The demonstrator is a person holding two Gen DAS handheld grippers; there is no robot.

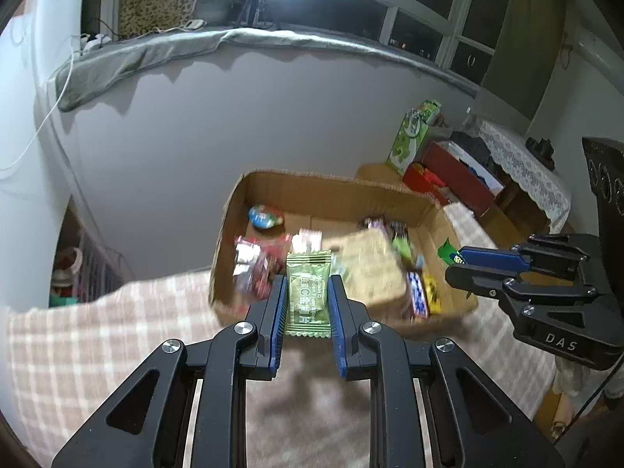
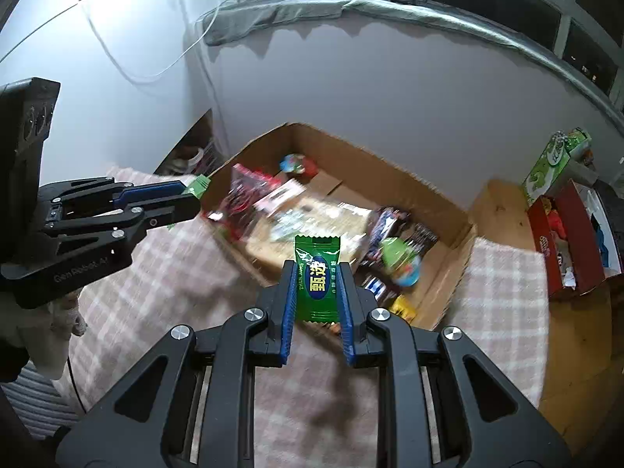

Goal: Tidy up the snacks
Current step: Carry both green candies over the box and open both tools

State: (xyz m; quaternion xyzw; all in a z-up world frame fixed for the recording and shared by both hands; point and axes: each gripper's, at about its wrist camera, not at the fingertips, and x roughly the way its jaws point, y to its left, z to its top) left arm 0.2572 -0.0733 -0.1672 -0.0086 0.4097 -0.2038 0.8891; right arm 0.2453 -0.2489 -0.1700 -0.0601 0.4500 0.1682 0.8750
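My left gripper (image 1: 306, 286) is shut on an olive-green plum candy packet (image 1: 307, 292), held above the checked cloth just before the cardboard box (image 1: 335, 191). My right gripper (image 2: 316, 273) is shut on a bright green candy packet (image 2: 316, 279), held over the box's near edge (image 2: 456, 273). The box holds several snacks: a beige packet (image 1: 370, 269), red wrappers (image 1: 257, 265), a round blue-red sweet (image 1: 266, 216). Each gripper shows in the other's view, the right (image 1: 454, 259) and the left (image 2: 195, 189), each with green wrapper at its tip.
A pink checked cloth (image 1: 117, 335) covers the surface under the box. To the right stand red boxes (image 2: 573, 234), a green carton (image 2: 546, 167) and a wooden floor (image 2: 503, 210). A grey wall (image 1: 253, 117) rises behind, with a windowsill above.
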